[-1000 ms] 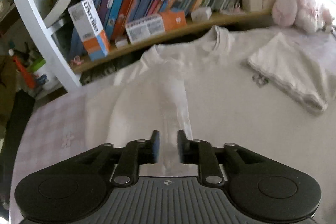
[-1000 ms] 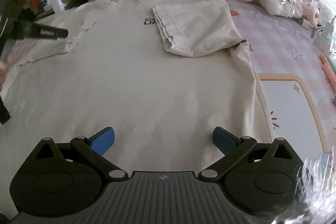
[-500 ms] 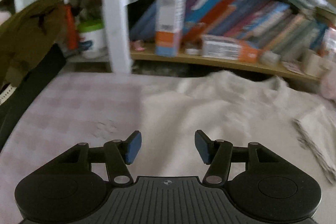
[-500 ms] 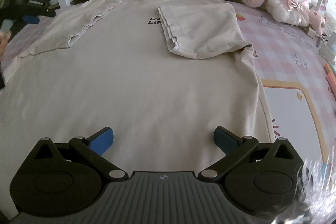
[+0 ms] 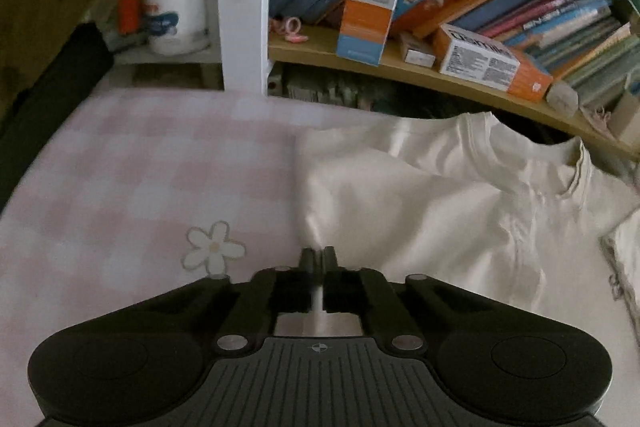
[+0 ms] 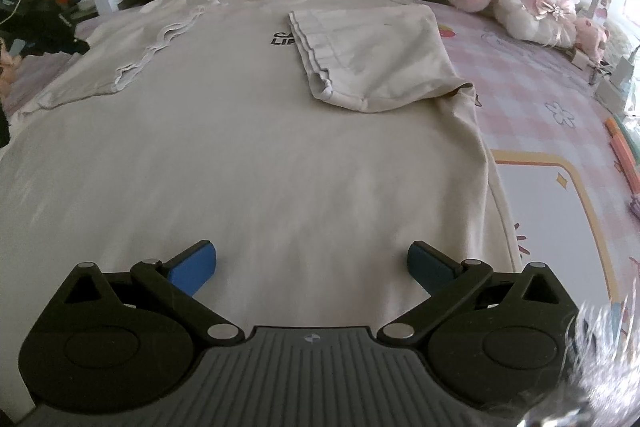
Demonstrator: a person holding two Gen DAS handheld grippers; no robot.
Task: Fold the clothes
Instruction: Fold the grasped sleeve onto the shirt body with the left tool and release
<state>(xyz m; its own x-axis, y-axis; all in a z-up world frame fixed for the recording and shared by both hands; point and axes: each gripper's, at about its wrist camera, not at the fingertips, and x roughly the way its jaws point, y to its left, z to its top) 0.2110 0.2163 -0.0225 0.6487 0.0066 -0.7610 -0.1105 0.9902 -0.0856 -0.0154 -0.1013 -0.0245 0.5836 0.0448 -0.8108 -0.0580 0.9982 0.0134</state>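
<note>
Left gripper [image 5: 318,254] clamped on T-shirt [image 5: 420,211] edge at frame centre; right gripper [image 6: 312,263] spread wide over the hem.

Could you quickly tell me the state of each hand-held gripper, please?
Left hand-held gripper: closed on the T-shirt's edge.
Right hand-held gripper: open, holding nothing.

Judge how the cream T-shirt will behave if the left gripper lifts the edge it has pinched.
The T-shirt looks thin and floppy: it wrinkles near the collar, so it should drape rather than hold shape. The left gripper is shut on a fold of fabric at the shoulder edge, which will probably trail limply. The folded right sleeve lies loose and may slide open if tugged.
</note>
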